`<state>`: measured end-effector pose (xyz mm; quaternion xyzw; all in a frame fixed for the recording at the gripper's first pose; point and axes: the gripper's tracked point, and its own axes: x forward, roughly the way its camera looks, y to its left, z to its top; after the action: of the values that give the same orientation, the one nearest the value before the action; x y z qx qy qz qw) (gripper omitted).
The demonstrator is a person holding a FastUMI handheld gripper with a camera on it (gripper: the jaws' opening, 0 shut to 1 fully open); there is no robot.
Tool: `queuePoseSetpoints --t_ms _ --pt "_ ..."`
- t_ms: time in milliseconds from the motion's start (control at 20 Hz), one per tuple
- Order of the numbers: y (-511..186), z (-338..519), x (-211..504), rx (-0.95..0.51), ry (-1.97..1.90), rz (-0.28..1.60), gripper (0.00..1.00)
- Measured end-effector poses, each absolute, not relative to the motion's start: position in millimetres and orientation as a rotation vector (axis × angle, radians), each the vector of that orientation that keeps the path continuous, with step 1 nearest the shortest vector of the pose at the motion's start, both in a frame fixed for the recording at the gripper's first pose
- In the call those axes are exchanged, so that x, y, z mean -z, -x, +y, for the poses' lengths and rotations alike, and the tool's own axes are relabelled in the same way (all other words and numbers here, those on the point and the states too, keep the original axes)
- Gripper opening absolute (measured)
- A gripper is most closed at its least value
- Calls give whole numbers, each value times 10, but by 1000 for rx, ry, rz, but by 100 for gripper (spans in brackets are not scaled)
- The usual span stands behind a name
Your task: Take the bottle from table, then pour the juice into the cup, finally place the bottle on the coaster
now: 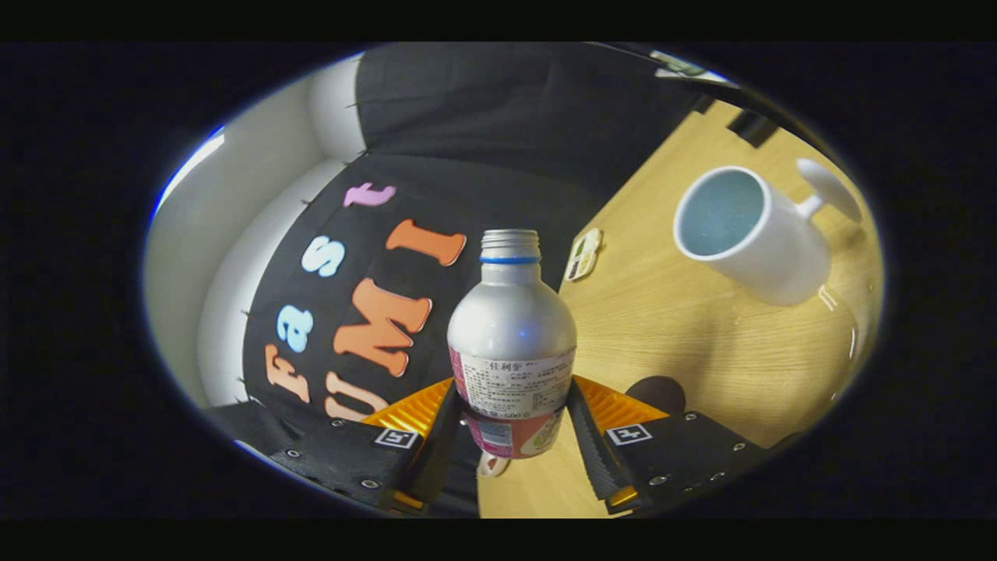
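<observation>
**Bottle gripped and lifted, pour not yet made**

Nearest, the gripper [510, 436] has its two fingers pressed in on the labelled lower body of the bottle [511, 343], one on each side, so the bottle is pinched between them. The bottle is silver with a blue ring under an uncapped threaded neck, and it points forward along the fingers. The whole scene is tilted and the bottle's base seems to hang clear of the desk [685, 351], so the first step, taking it from the table, looks done

Just beyond the right finger a small dark round thing [658, 393] lies on the wood; it may be the coaster, though I cannot tell for sure. Further on, a small flat tag or sticker [584, 253] lies near the desk's far edge by the black cloth wall

Farthest, toward the desk's far right part, stands the white cup [748, 238], well apart from the bottle, its handle turned away. No juice is visible in it, so pouring appears still to come, and setting the bottle on the coaster after that
</observation>
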<state>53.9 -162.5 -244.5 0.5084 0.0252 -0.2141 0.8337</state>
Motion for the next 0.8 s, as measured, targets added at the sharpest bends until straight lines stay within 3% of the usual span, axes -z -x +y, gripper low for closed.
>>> queuePoseSetpoints --t_ms 350,800 --pt "-680 -1690 2236 398 -521 142 73" --pt "-762 -1629 2528 325 -16 296 74"
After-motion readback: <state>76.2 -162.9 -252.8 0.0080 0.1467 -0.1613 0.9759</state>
